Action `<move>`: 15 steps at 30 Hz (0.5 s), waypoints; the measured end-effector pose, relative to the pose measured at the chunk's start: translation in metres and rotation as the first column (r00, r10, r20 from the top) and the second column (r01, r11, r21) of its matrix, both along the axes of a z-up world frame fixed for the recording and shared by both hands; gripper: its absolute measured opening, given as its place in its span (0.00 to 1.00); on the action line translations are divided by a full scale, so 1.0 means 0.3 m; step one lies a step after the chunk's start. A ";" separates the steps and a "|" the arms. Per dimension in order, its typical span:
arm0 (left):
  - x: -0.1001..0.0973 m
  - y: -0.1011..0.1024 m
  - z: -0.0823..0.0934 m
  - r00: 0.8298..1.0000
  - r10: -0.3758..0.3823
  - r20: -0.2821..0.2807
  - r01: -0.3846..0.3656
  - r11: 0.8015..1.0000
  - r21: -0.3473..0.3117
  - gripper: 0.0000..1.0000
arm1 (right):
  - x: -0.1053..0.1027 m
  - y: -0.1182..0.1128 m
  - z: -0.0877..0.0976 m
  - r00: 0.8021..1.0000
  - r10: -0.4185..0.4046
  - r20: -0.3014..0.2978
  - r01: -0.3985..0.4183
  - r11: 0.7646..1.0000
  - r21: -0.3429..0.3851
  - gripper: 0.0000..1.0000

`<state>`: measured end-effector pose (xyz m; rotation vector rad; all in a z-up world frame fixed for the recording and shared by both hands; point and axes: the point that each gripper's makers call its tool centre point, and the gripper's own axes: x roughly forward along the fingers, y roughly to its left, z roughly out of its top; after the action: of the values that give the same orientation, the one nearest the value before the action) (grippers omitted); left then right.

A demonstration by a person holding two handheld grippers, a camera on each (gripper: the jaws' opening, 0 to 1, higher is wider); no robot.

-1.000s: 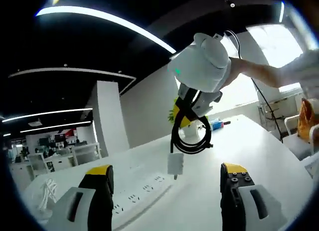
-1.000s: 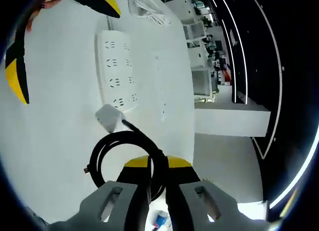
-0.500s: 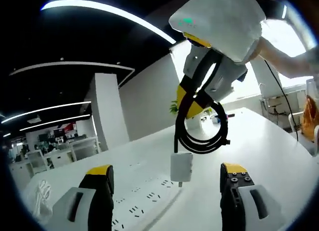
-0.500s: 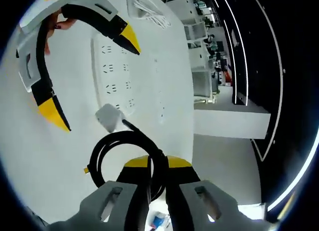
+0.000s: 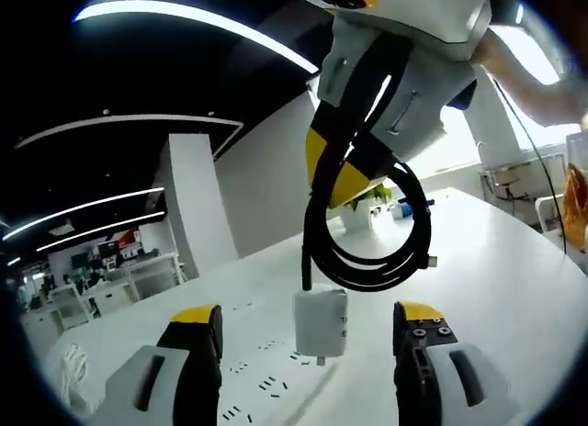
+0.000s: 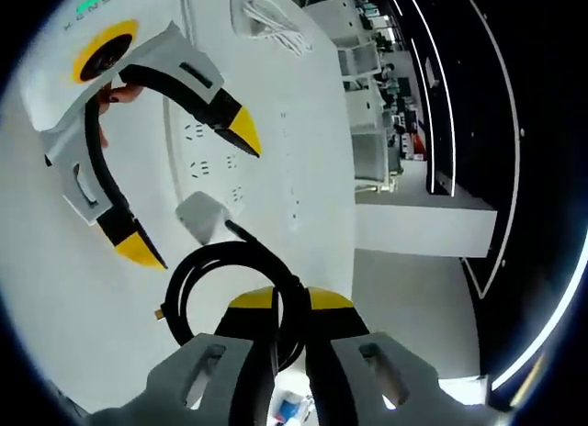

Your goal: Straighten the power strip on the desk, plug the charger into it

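We grip the charger's coiled black cable (image 6: 230,293) with our right gripper (image 6: 276,307), the white charger (image 5: 321,322) dangling above the power strip (image 6: 209,160) on the desk (image 6: 55,288), between our left gripper's (image 5: 299,330) wide-apart, empty jaws

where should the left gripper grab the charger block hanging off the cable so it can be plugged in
Best guess: the white charger body, across its flat sides. It hangs prongs-down from the coiled cable clamped in the right gripper, between the open left gripper jaws. Keep clear of the prongs and the cable exit on top.
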<state>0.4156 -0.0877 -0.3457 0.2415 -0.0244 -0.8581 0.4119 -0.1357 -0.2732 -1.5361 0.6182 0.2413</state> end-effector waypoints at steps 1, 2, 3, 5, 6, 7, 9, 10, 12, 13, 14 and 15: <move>0.006 -0.002 0.000 1.000 0.004 -0.003 -0.004 1.000 0.004 0.75 | 0.000 -0.002 0.001 1.000 -0.002 0.001 0.002 1.000 -0.003 0.07; 0.010 -0.004 -0.001 1.000 0.005 -0.009 -0.004 1.000 0.006 0.74 | 0.001 -0.004 0.003 1.000 -0.004 0.002 0.004 1.000 -0.005 0.07; 0.008 -0.011 -0.004 1.000 -0.009 -0.018 0.009 1.000 0.005 0.72 | 0.001 -0.005 0.004 1.000 -0.004 0.003 0.004 1.000 -0.007 0.07; 0.005 -0.024 -0.011 0.999 -0.027 -0.040 0.027 1.000 0.000 0.66 | 0.003 -0.005 0.006 1.000 -0.005 0.005 0.005 1.000 -0.009 0.07; 0.007 -0.027 -0.016 0.998 -0.028 -0.050 0.028 1.000 0.002 0.66 | 0.003 -0.004 0.007 1.000 -0.005 0.005 0.005 1.000 -0.009 0.07; 0.011 -0.030 -0.020 0.998 -0.025 -0.053 0.025 1.000 0.003 0.66 | 0.003 -0.002 0.007 1.000 -0.005 0.003 0.005 1.000 -0.008 0.07; 0.017 -0.031 -0.026 0.998 -0.023 -0.052 0.024 1.000 0.014 0.65 | 0.003 0.001 0.005 1.000 -0.005 0.001 0.005 1.000 -0.009 0.07; 0.018 -0.033 -0.030 0.998 -0.024 -0.058 0.025 1.000 0.019 0.64 | 0.003 0.003 0.004 1.000 -0.005 0.000 0.005 1.000 -0.009 0.07; 0.022 -0.037 -0.037 0.998 -0.026 -0.064 0.028 0.999 0.032 0.58 | 0.003 0.006 0.004 1.000 -0.014 -0.002 0.014 1.000 -0.009 0.07; 0.025 -0.040 -0.039 0.997 -0.026 -0.066 0.029 0.999 0.039 0.55 | 0.004 0.007 0.004 1.000 -0.022 -0.003 0.022 1.000 -0.009 0.07; 0.027 -0.042 -0.040 0.998 -0.025 -0.066 0.027 0.999 0.042 0.53 | 0.004 0.009 0.005 1.000 -0.016 -0.003 0.016 1.000 -0.014 0.07; 0.030 -0.044 -0.038 0.998 -0.022 -0.061 0.025 0.999 0.045 0.51 | 0.006 0.013 0.007 1.000 -0.011 0.000 0.011 1.000 -0.021 0.07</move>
<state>0.4247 -0.1009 -0.3572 0.2583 0.0487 -0.8898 0.4137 -0.1320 -0.2712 -1.5523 0.6308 0.2279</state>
